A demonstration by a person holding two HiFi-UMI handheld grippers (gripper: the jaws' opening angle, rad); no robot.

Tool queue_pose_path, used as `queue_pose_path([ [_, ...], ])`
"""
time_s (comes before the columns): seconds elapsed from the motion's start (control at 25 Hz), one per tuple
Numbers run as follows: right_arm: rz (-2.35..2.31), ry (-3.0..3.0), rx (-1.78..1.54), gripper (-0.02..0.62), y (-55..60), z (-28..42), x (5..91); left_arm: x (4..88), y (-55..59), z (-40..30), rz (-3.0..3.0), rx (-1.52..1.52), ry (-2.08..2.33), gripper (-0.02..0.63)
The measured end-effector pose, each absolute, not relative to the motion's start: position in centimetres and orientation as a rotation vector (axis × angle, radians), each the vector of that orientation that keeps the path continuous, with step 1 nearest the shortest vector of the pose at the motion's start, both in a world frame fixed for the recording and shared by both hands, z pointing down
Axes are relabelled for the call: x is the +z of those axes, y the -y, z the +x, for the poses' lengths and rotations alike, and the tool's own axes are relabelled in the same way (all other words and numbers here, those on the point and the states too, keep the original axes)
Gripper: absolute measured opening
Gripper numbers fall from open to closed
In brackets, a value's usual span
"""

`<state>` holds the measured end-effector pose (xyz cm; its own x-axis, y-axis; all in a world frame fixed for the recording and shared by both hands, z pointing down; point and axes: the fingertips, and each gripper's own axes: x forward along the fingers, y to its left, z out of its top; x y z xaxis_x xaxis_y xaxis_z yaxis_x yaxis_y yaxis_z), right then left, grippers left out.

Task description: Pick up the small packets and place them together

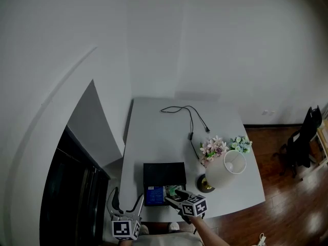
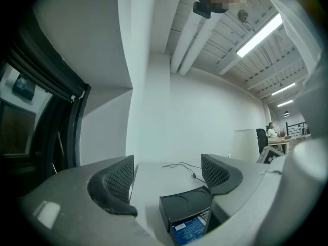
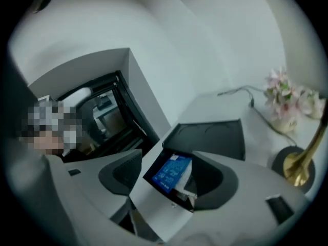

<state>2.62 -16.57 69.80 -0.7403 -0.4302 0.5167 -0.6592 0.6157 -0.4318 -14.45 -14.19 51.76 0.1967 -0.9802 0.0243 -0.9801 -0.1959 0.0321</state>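
A black open box [image 1: 164,171] sits near the front edge of the white table [image 1: 154,132]. A blue small packet [image 1: 152,194] lies in its front left part, with greenish and white packets [image 1: 173,190] beside it. My right gripper [image 1: 173,195] reaches into the box from the front. In the right gripper view its jaws stand apart around the blue packet [image 3: 171,172], and the pads do not press on it. My left gripper [image 1: 127,201] hangs off the table's front left corner, open and holding nothing. Ahead of it lie the box [image 2: 184,201] and the blue packet [image 2: 190,230].
A lamp with a white shade [image 1: 226,170] and a gold base [image 1: 205,184] stands right of the box. Flowers [image 1: 214,147] and a black cable [image 1: 187,118] lie further back. A dark cabinet [image 1: 72,199] is at the left, a black chair [image 1: 300,145] on the wooden floor at the right.
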Motion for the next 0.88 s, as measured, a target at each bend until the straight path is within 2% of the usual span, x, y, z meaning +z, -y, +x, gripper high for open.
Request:
queue_pose_path([
  [0.08, 0.742, 2.376, 1.006, 0.293, 16.3, 1.0, 73.2, 52.0, 14.0, -14.7, 2.391, 0.003, 1.969, 0.413],
  [0.2, 0.65, 2.232, 1.014, 0.291, 16.4, -0.3, 76.6, 52.0, 13.8, -15.2, 2.372, -0.001, 1.981, 0.412],
  [0.24, 0.637, 2.189, 1.0, 0.263, 16.5, -0.6, 77.4, 51.9, 13.7, -15.4, 2.367, -0.001, 1.988, 0.413],
  [0.28, 0.626, 2.15, 0.996, 0.207, 16.6, -0.9, 78.1, 51.8, 13.7, -15.7, 2.361, -0.001, 1.995, 0.412],
  [0.64, 0.678, 1.959, 1.018, 0.205, 16.8, -2.1, 81.8, 52.2, 12.7, -17.7, 2.313, 0.0, 2.028, 0.411],
  [0.72, 0.709, 1.959, 0.979, 0.135, 17.2, -2.1, 81.8, 52.5, 12.6, -17.8, 2.307, -0.005, 2.026, 0.411],
  [0.88, 0.72, 1.931, 0.897, 0.101, 17.6, -1.9, 82.5, 53.0, 12.5, -17.6, 2.304, -0.015, 2.007, 0.406],
])
